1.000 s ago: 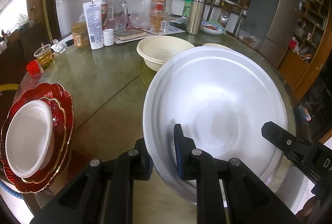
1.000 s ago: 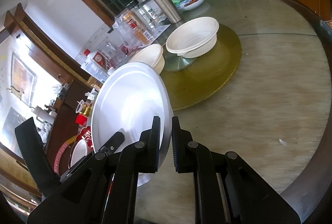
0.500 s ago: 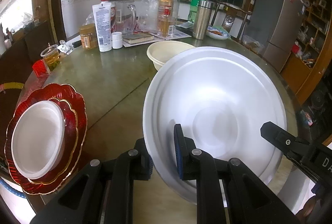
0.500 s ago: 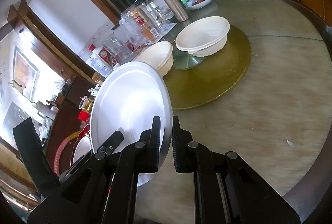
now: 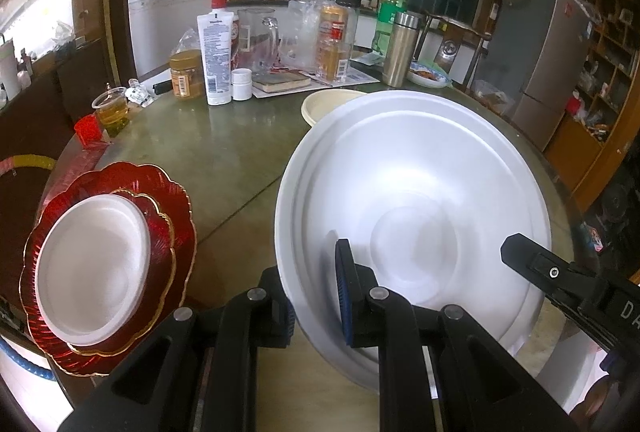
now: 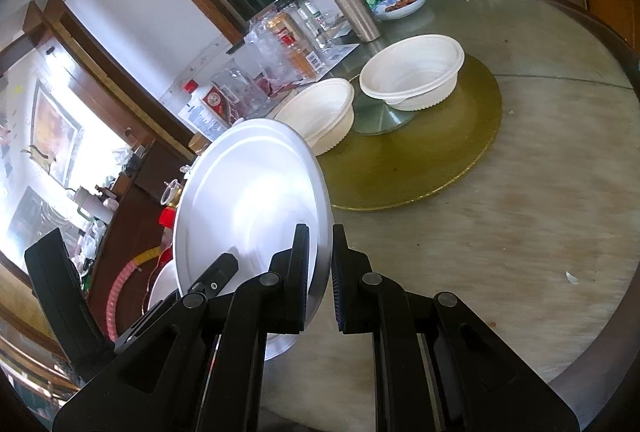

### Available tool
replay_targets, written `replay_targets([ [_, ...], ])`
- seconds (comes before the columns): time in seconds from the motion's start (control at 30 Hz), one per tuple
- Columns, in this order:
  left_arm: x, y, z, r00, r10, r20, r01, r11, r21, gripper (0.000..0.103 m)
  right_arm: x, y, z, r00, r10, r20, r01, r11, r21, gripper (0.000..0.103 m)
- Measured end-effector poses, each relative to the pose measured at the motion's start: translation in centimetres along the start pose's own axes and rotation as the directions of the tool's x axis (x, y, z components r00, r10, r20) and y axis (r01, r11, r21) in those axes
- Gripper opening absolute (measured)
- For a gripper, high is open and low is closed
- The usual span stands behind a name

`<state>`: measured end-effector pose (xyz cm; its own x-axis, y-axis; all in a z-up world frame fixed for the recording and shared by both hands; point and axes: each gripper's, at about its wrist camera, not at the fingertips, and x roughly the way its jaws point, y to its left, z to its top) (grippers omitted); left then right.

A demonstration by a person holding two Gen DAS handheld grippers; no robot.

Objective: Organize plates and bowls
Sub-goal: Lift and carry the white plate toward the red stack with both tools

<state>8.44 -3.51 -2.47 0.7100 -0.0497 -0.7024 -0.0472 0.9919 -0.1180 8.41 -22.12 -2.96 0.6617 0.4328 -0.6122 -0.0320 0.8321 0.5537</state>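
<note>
Both your tools grip the big white plate [image 5: 420,200], tilted above the worktop [image 5: 224,152]: your left tool [image 5: 316,292] clamps its near rim, and your right tool [image 6: 320,268] pinches the opposite edge. To the left, near the worktop's edge, a small white plate [image 5: 92,268] sits on stacked red plates [image 5: 168,216]. Behind the big plate are a cream bowl [image 6: 320,112] and a white bowl [image 6: 412,72] on the gold turntable [image 6: 420,160]; bottles and jars [image 5: 216,56] crowd the far side. The big plate hides most of the cream bowl from your left camera, and the red stack is barely visible from the right.
</note>
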Motion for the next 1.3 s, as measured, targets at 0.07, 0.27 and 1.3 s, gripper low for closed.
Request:
replay_targets([
  [0.07,-0.2,0.2,0.0,1.0,0.001,0.004,-0.001,1.0,-0.004,0.016,0.1,0.1,0.0,1.0,0.002,0.0,-0.002,1.0,-0.003,0.01],
  [0.27,-0.8,0.9,0.2,1.0,0.004,0.02,-0.003,1.0,-0.019,0.016,0.1,1.2,0.1,1.0,0.011,0.002,-0.011,1.0,-0.024,0.01],
  [1.3,-3.0,11.4,0.6,0.987,0.154,0.039,-0.143,0.969,-0.201,0.016,6.8,11.7,-1.3,0.98,0.15,-0.135,-0.172,0.971,-0.169,0.01],
])
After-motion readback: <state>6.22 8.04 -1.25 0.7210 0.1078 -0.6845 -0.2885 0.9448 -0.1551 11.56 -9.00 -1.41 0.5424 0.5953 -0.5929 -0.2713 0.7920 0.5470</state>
